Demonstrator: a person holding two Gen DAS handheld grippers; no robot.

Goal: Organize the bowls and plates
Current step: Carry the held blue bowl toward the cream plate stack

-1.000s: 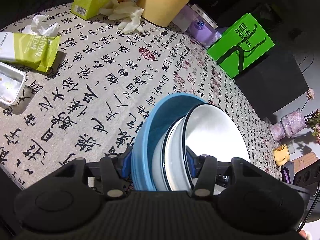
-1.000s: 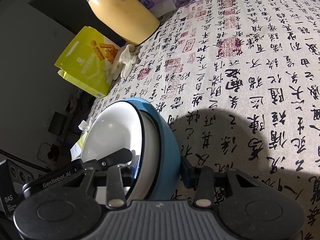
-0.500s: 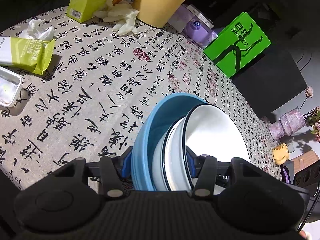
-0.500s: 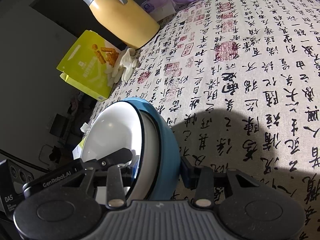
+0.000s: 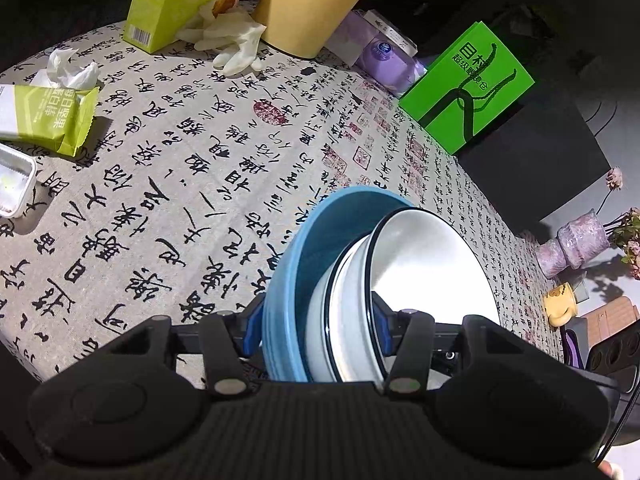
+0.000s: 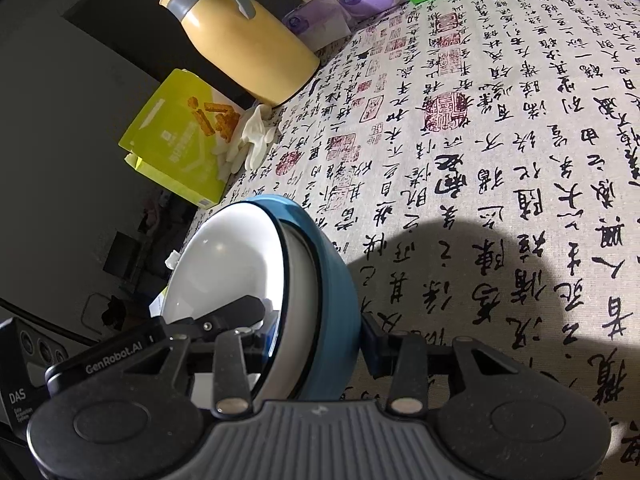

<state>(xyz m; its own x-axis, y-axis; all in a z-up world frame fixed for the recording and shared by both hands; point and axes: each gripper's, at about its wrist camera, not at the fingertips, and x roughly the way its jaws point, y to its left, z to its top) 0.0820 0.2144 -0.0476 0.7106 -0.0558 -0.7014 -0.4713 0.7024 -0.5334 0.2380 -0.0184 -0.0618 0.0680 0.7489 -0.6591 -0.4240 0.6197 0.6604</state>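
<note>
A stack of dishes hangs between my two grippers above the patterned tablecloth [image 5: 168,200]. The outermost is a blue bowl [image 5: 296,264], with two white black-rimmed bowls [image 5: 428,268] nested inside it. My left gripper [image 5: 316,332] is shut on one edge of the stack, one pad on the blue wall and the other inside the white bowl. In the right wrist view my right gripper [image 6: 320,340] is shut on the opposite edge of the blue bowl [image 6: 332,280] and the white bowl [image 6: 228,264]. The stack's shadow falls on the cloth [image 6: 420,264].
At the table's far side stand a yellow jug [image 6: 244,40], a lime snack box [image 6: 180,140] with white gloves [image 5: 236,44] beside it, purple tissue packs [image 5: 384,52] and a green box [image 5: 472,84]. A green packet [image 5: 48,116] and a plastic tray [image 5: 12,180] lie at the left.
Both grips on the stack are unchanged. The table drifts only slightly in both views.
</note>
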